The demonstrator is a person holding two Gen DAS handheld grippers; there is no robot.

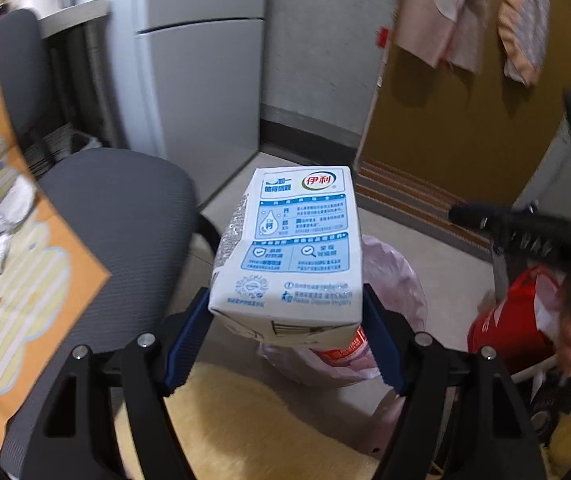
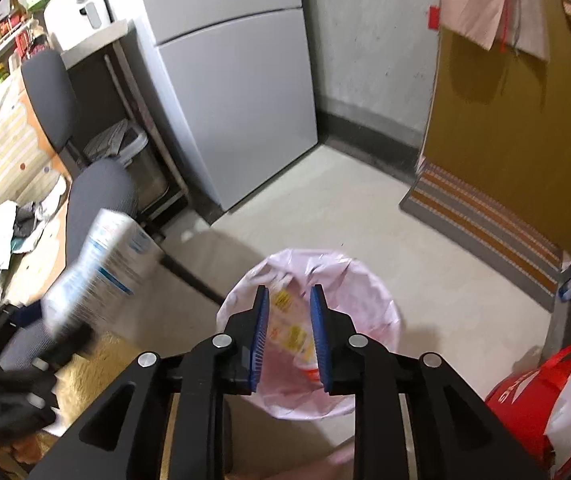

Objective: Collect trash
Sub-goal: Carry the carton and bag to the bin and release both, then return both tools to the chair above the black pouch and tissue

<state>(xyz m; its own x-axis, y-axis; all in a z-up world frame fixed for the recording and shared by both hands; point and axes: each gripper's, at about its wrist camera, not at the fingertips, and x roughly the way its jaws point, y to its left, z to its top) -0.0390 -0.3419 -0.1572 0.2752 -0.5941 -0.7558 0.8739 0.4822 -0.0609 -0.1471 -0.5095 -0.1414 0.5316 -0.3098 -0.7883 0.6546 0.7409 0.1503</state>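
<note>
I have the carton (image 1: 285, 248) clamped in my left tongs (image 1: 285, 340), long axis toward 12 o'clock, the bin (image 1: 397, 280) just beyond at 1. Right tongs (image 2: 290, 336), apart and empty, hang over it.

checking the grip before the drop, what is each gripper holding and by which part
Left gripper clamps the milk carton across its near end. Right gripper holds nothing.

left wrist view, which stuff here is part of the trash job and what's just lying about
Part of the job:
white and blue milk carton in the left gripper
pink-lined trash bin

Just lying about:
grey office chair
white fridge
red bucket
</note>
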